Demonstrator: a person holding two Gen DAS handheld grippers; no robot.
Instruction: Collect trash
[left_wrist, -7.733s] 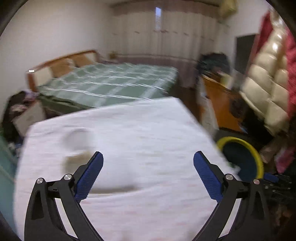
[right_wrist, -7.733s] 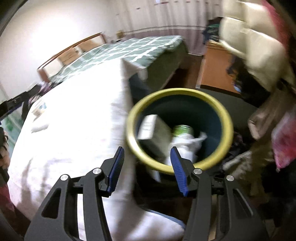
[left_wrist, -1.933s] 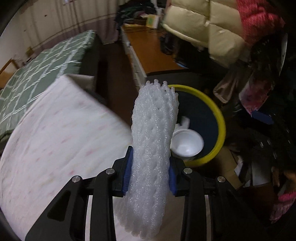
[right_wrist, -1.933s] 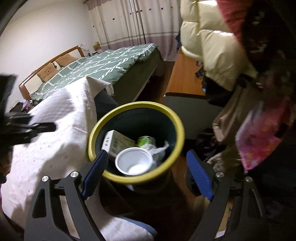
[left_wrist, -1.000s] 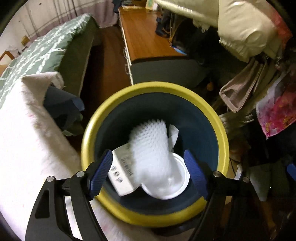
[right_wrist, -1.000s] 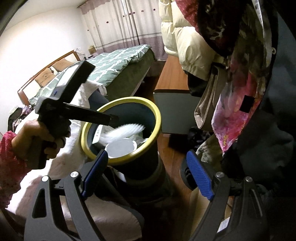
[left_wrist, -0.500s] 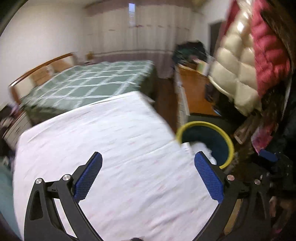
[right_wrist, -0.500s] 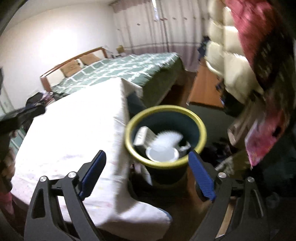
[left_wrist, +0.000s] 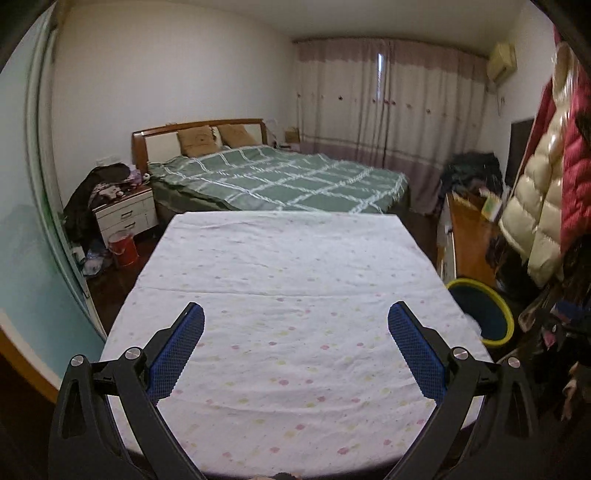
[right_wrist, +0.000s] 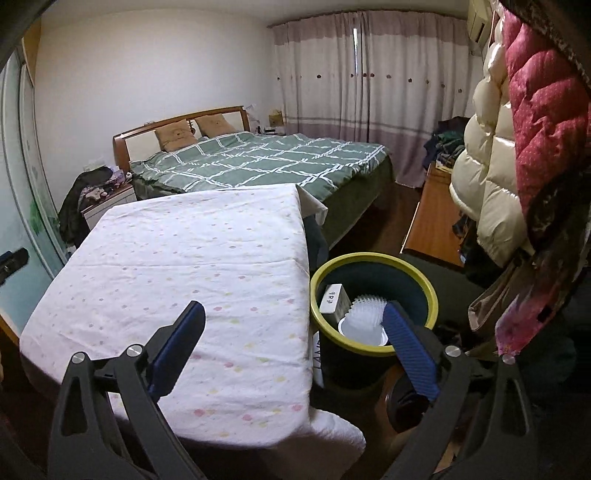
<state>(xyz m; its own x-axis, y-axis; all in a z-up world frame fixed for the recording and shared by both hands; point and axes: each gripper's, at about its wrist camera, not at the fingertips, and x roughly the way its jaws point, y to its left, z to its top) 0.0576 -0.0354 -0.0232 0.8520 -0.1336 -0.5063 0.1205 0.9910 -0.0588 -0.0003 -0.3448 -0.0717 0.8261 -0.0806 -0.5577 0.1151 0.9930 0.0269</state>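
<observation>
Nightstand (left_wrist: 125, 216): left of the frame in the left wrist view, white with 2 drawers, dark clothes heaped on it.
Red bucket (left_wrist: 123, 248): on the floor just below the nightstand.
Bed (left_wrist: 280, 181): upper centre, green checked cover, 2 tan pillows at the wooden headboard.
Table (left_wrist: 288, 295): centre of both views, under a white cloth with small pastel dots; nothing lies on the cloth.
Left gripper (left_wrist: 295, 347): low in its own frame over the near part of the table, blue pads spread wide, nothing between them.
Right gripper (right_wrist: 293, 349): low in its own frame, jaws opening and already wide, nothing gripped; its left finger lies over the cloth, its right finger overlaps the bin's near rim in the picture.
Trash bin (right_wrist: 373, 258): right of centre in the right wrist view, just beside the table's right edge, dark with a yellow rim.
Trash in the bin: a white foam net (right_wrist: 364, 314) lying across a white cup (right_wrist: 360, 334), a white box (right_wrist: 332, 297) leaning at the left wall.
Jackets (right_wrist: 517, 147): right edge, 1 cream and 1 red, hanging.
</observation>
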